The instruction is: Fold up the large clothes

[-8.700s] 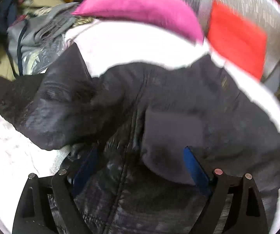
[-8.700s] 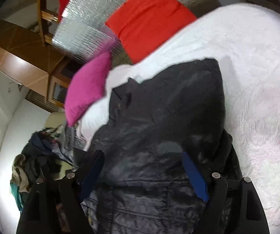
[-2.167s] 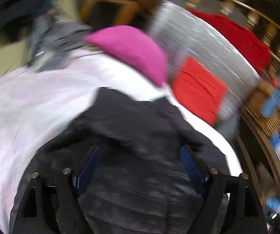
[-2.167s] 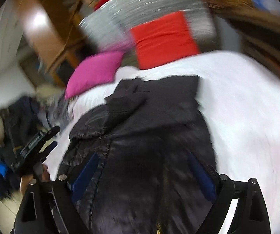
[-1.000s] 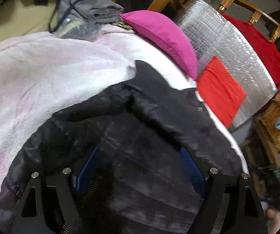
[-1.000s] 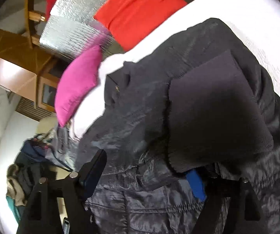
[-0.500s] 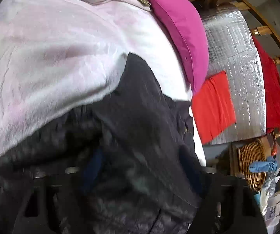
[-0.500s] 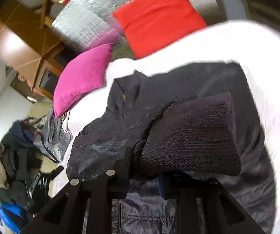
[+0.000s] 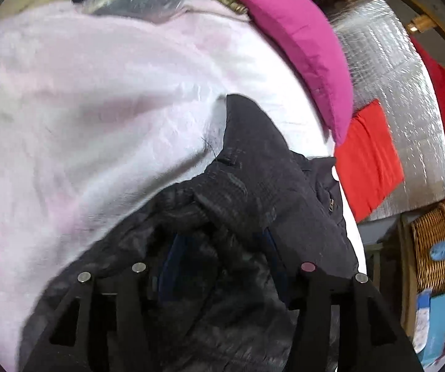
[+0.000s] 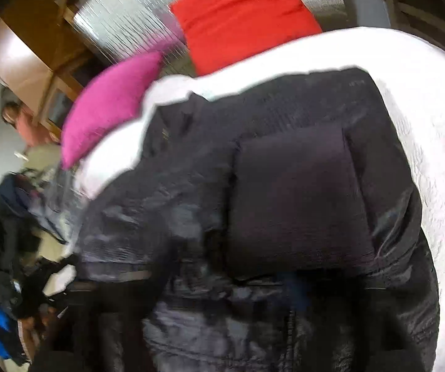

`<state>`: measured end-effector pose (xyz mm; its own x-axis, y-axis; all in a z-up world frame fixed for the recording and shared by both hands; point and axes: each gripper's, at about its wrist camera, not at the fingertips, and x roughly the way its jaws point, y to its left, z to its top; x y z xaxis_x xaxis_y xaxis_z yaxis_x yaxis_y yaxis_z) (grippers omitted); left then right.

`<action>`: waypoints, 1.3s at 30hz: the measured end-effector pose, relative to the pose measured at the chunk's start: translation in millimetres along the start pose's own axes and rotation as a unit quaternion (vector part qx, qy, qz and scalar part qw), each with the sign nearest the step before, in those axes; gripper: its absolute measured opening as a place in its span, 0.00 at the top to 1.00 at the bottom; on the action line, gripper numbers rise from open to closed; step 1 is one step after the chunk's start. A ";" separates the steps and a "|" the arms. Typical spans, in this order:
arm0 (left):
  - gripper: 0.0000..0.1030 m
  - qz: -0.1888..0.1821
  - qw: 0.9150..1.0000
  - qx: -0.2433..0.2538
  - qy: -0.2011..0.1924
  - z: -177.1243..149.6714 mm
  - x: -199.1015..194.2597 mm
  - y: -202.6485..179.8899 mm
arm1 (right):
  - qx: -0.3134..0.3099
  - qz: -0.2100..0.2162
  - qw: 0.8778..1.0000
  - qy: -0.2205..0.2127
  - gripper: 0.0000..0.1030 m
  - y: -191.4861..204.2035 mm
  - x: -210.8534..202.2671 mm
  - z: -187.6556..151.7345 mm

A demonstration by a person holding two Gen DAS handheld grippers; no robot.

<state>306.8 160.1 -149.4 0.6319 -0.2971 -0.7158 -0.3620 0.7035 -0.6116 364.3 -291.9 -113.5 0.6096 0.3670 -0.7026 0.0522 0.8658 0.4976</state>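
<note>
Fingers of the left gripper point(image 9: 219, 266) stand part-spread and are opening, with a bunched ridge of the black jacket point(image 9: 253, 186) lying between the blue pads; whether the pads press the cloth I cannot tell, since dark fabric hides the tips. On the right gripper point(image 10: 191, 288) the jaws are opening wide, but blur and the jacket cover most of them; only a smear of blue pad shows near 6 o'clock, and no grip can be made out there.

My reading is that a fold has just been laid and both tools are letting go. To do this well, let the cloth slip off the pads without dragging it, lift clear rather than pulling back, then press the puffy layers flat so trapped air does not spring the fold open. The next grip should take the outer edges evenly, one per hand.

In the right wrist view the jacket fills the middle and lower frame on the pale pink blanket point(image 10: 433, 161). It is shiny, quilted and slippery-looking, with a matte knitted panel point(image 10: 296, 198) lying flat on top at centre. Its collar end points toward 11 o'clock, at the magenta pillow point(image 10: 111, 105); the red cushion point(image 10: 244, 15) sits at 12 o'clock.
</note>
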 end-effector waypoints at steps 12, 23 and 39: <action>0.33 0.069 0.959 0.244 -0.129 -6.4 -38.1 -84.2 | 0.027 0.068 0.995 -0.071 0.20 -3.3 -79.4 18.7; 0.24 0.169 0.925 0.337 -0.044 -23.1 66.1 -77.0 | 0.025 0.043 0.999 0.015 0.21 -14.9 -0.3 23.2; 0.20 0.123 0.945 0.291 -0.086 -3.3 36.4 -65.4 | -0.022 0.042 0.999 0.007 0.20 21.6 7.5 54.3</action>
<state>351.2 101.2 -136.6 0.6978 -0.0051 -0.7163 -0.1057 0.9883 -0.1099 413.0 -288.9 -80.4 0.5988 0.4441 -0.6665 -0.0344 0.8457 0.5325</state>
